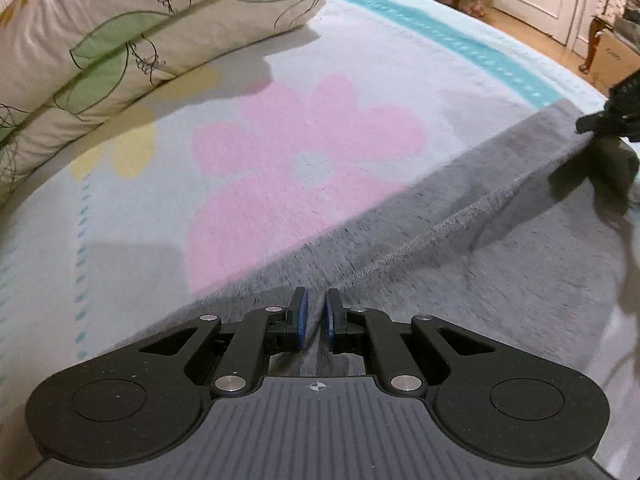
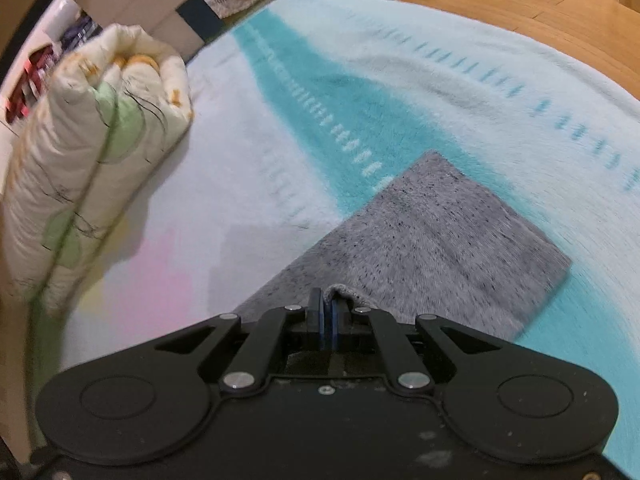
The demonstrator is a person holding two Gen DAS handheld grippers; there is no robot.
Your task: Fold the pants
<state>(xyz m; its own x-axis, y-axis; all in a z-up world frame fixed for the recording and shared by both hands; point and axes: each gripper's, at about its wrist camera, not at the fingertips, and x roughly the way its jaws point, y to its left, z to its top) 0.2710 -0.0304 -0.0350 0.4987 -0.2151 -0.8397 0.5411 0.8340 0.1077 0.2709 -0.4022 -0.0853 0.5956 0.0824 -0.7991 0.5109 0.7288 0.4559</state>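
The left gripper (image 1: 314,314) points steeply down over the bed, its blue pads nearly together with a fold of the grey pants (image 1: 460,248) pinched between them. From there the cloth runs taut, as a raised ridge, rightward to the right gripper (image 1: 608,120), seen dark at the frame's edge. In the right view, the right gripper (image 2: 328,312) also tilts steeply down, jaws shut on a small bunched edge of the pants (image 2: 432,240). Beyond its tips a flat grey panel lies on the blanket (image 2: 400,80), over the teal stripe. A folded quilt (image 2: 88,168) sits well apart at the left.
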